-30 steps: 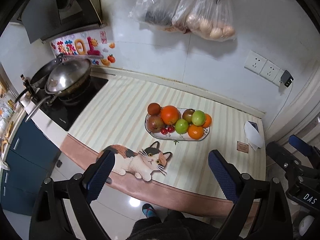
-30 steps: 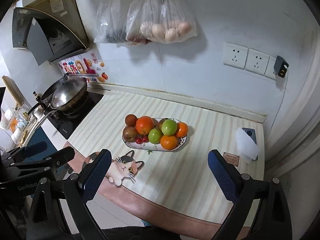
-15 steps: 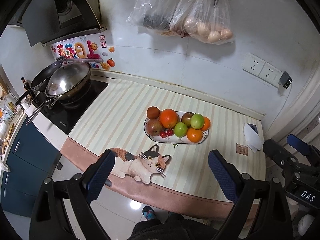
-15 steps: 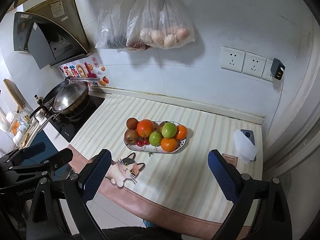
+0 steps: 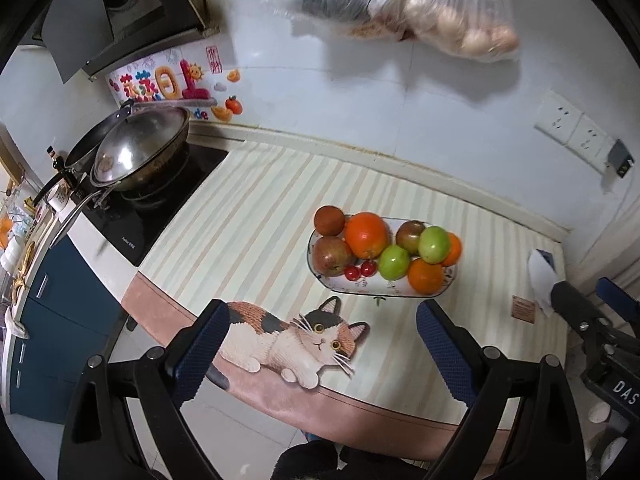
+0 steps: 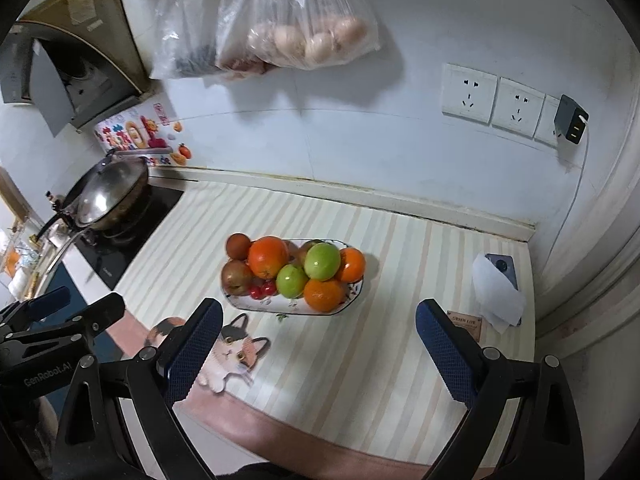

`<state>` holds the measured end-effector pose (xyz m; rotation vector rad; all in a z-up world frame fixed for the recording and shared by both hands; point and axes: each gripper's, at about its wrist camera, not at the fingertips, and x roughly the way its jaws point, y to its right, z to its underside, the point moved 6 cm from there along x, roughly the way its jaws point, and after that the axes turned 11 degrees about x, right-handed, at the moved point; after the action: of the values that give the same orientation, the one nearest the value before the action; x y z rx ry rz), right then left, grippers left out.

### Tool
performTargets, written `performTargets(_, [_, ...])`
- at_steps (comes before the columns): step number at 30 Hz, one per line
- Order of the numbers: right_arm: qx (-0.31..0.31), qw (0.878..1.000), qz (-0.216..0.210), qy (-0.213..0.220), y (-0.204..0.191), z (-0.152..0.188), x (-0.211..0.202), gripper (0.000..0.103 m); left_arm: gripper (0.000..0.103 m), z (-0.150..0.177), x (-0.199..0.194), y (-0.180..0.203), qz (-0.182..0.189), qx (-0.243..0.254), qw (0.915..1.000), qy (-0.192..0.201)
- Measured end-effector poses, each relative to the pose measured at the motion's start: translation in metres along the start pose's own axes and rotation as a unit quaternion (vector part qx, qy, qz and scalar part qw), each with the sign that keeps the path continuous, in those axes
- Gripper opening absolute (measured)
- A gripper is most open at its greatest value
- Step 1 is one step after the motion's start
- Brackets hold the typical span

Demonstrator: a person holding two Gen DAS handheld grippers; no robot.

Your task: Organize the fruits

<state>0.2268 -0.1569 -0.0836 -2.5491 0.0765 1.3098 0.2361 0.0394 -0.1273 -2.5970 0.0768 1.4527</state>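
Note:
A white oval plate stands mid-counter, piled with fruit: a big orange, two green apples, smaller oranges, brown-red fruits and small red cherries. My left gripper is open and empty, held above the counter's front edge, short of the plate. My right gripper is open and empty, also in front of the plate.
A wok with a lid sits on the stove at the left. A cat-shaped mat lies at the front edge. Plastic bags hang on the wall. A white tissue and a phone lie at the right; wall sockets are above.
Both grippers have moved a little closer to the counter and plate. The fruit has not moved. Both stay open.

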Motion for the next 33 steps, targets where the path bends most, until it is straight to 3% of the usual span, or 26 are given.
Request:
performTargets(11, [0.009,1.0,0.006,-0.014,0.004,-0.005,0.041,0.099,0.096,-0.003,0.028,-0.005,-0.008,-0.002,0.9998,-0.019])
performTargets(33, [0.013,1.0,0.001,-0.005,-0.002,-0.002,0.036,0.099,0.096,-0.012,0.013,0.002,0.004,0.008,1.0,-0.003])
